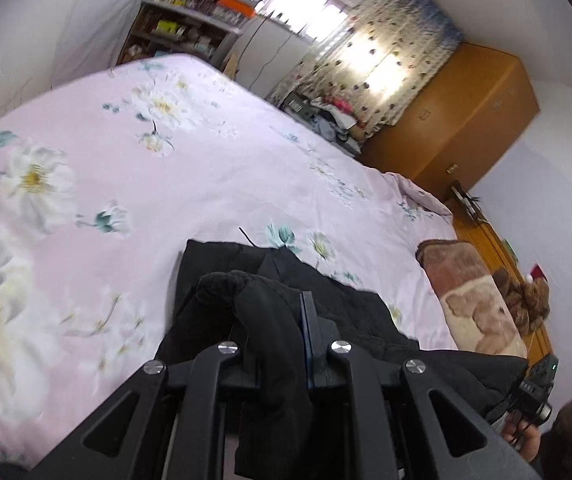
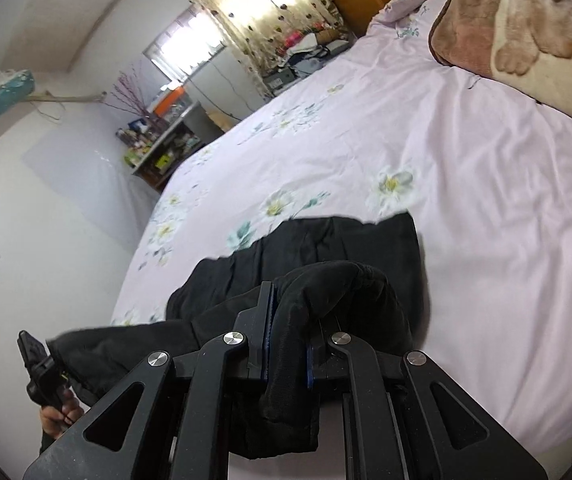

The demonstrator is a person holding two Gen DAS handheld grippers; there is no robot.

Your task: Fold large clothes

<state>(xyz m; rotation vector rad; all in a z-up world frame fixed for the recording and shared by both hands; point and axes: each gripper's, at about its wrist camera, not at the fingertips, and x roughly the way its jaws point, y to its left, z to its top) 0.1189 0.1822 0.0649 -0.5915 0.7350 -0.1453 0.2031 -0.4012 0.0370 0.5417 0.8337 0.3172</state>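
we have both grippers clamped on the black garment [image 1: 222, 292], one end each. left gripper [image 1: 282, 344]: fingers drawn together with a thick wad of black fabric bunched between them, some of it hanging down under the jaws. right gripper [image 2: 288, 336]: same story, blue pads [image 2: 267, 340] pinching a padded roll of the same cloth.

the garment sits near the edge of the bed closest to us, on the pink floral bedsheet [image 1: 206, 152]. the part between the grippers is lifted and sagging; the far part lies flat on the sheet, seen in the right wrist view as a rough dark rectangle [image 2: 326, 240]. looks like a padded coat or heavy trousers, can't tell which. both views are motion-blurred, so edges are soft.

step in hand, as we read it: mid-fold, near edge picked up at two points, ready to go over the flat part.

next move calls for:
- carry both ends forward together, level, so the lifted edge lands parallel to the far edge
- keep tension between the grippers, the fabric is bulky and will slump in the middle otherwise
- release only once the cloth rests on the lower layer

risks: grips are on wads, not a clean hem, so the fold line may come out crooked. the brown plush blanket [image 2: 518, 28] by the pillow end is well apart, no interference.
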